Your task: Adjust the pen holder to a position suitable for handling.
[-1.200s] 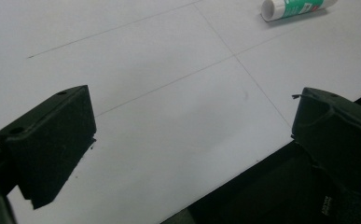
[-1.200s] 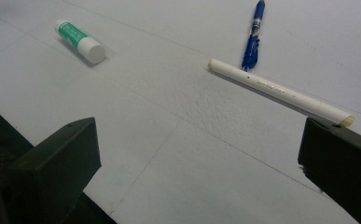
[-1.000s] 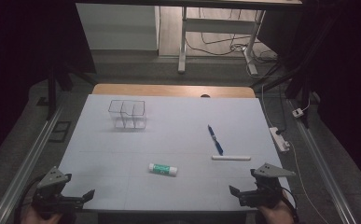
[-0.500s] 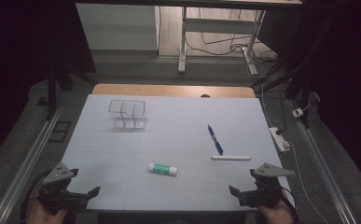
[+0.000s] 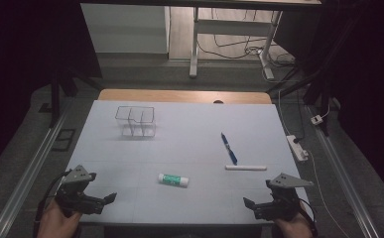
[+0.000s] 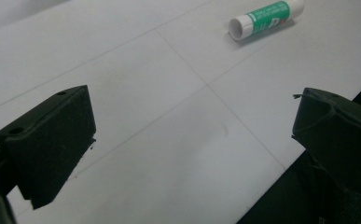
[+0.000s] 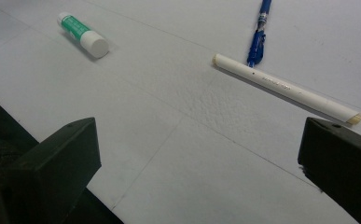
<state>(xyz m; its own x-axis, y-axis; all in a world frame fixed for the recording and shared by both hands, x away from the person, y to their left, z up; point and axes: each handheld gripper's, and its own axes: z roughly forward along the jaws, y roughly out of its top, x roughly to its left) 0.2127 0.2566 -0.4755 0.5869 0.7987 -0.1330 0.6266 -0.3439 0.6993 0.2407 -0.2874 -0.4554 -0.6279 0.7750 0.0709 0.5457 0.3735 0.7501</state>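
- Since the earlier frames, the left gripper (image 5: 111, 197) has slid a little inward along the near edge of the table (image 5: 189, 129), while the right gripper (image 5: 247, 203) has kept its place
- Nearest the grippers lies one glue stick (image 5: 173, 180): a short tube with a green label and a white cap, flat on its side on the white tabletop, in the near middle between the two grippers and well apart from both
- Counted: one glue stick, one white pen (image 5: 245, 167), one blue pen (image 5: 228, 148), one clear box (image 5: 135, 120) with dividers inside
- White pen lies crosswise to the right of the glue stick; the blue pen lies just behind it, its tip close to the white one
- Clear box stands upright at the far left of the table
- Left gripper sits at the near left corner, held in a hand (image 5: 55, 223), jaws spread wide with nothing between them, pointing right toward the glue stick
- Right gripper sits at the near right edge, held in a hand (image 5: 291, 229), jaws also spread wide and empty, pointing left
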